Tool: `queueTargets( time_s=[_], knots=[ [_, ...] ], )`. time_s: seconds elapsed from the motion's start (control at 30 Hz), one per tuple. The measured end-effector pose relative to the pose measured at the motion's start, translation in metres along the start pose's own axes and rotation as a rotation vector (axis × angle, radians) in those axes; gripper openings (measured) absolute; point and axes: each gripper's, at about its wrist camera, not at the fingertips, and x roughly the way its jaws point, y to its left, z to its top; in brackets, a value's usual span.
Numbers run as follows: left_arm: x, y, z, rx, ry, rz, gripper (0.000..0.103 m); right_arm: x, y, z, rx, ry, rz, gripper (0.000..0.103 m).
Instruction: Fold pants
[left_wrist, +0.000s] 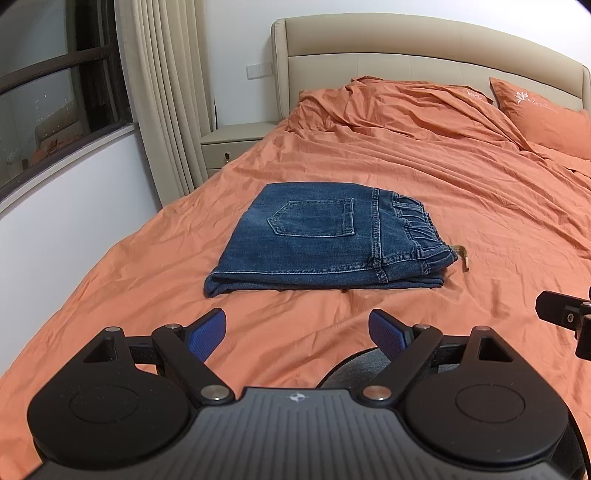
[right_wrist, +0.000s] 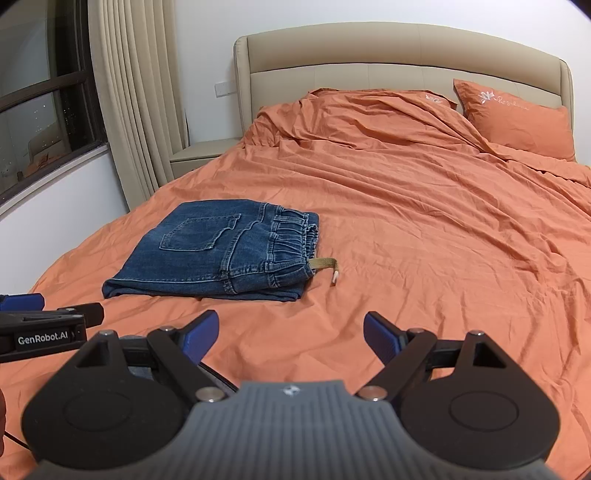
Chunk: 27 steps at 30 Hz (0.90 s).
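Here the left gripper spreads its blue fingers wide, holding nothing; the right gripper likewise gapes empty. Beyond both, apart from them, the folded pants lie flat on the orange bed, a drawstring trailing beside the waistband.

I see dark blue denim pants with lighter blue stitching and a tan drawstring. The bedsheet is plain orange; the pillow is orange with white embroidery. Both grippers carry blue pads on black frames.
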Motion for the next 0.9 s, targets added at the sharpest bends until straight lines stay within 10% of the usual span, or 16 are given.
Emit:
queueTargets(
  time_s=[0.9],
  knots=[
    [-0.0029, 0.0044, 0.0027, 0.032, -0.04, -0.028, 0.098, 0.0008, -0.0035, -0.0017, 0.007, 0.027, -0.024, 0.082]
  ],
)
